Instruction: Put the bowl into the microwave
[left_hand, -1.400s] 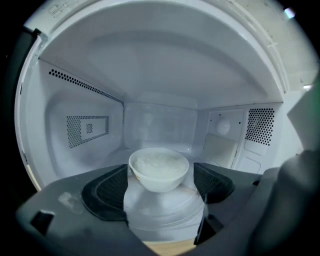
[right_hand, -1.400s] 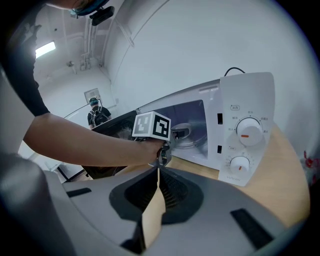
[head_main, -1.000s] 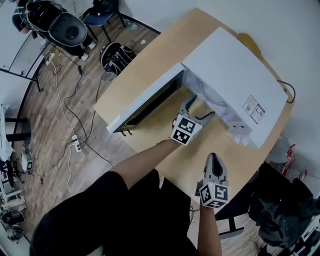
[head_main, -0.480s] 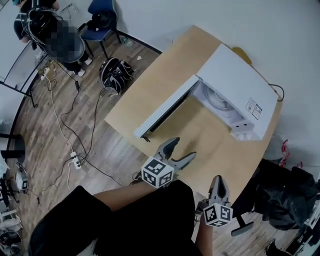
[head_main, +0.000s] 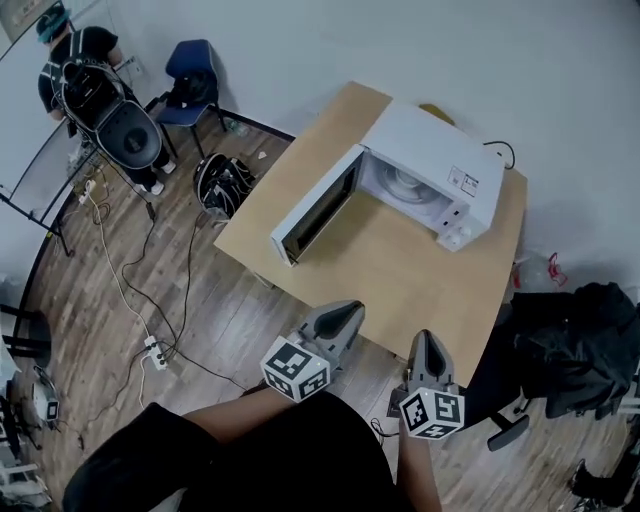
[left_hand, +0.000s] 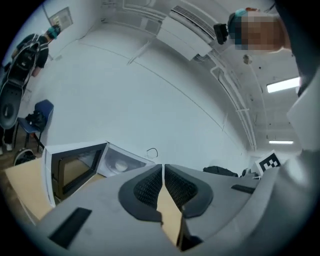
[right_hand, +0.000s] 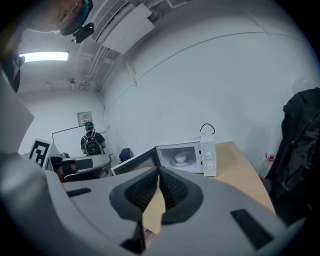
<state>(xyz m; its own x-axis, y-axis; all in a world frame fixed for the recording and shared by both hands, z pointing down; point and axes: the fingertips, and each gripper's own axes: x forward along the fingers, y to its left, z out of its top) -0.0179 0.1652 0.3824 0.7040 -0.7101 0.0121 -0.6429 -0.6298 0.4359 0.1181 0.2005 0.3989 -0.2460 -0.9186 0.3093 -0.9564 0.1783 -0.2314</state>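
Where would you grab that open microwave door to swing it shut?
Probably the free end of the door, farthest from the microwave, coming from the near edge of the table: the door hinges at the oven, so that end swings easiest.

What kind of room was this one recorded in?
Probably an office or lab room, not a kitchen: the microwave sits on a plain wooden table, cables and a power strip trail over the floor, and a blue chair stands by the wall.
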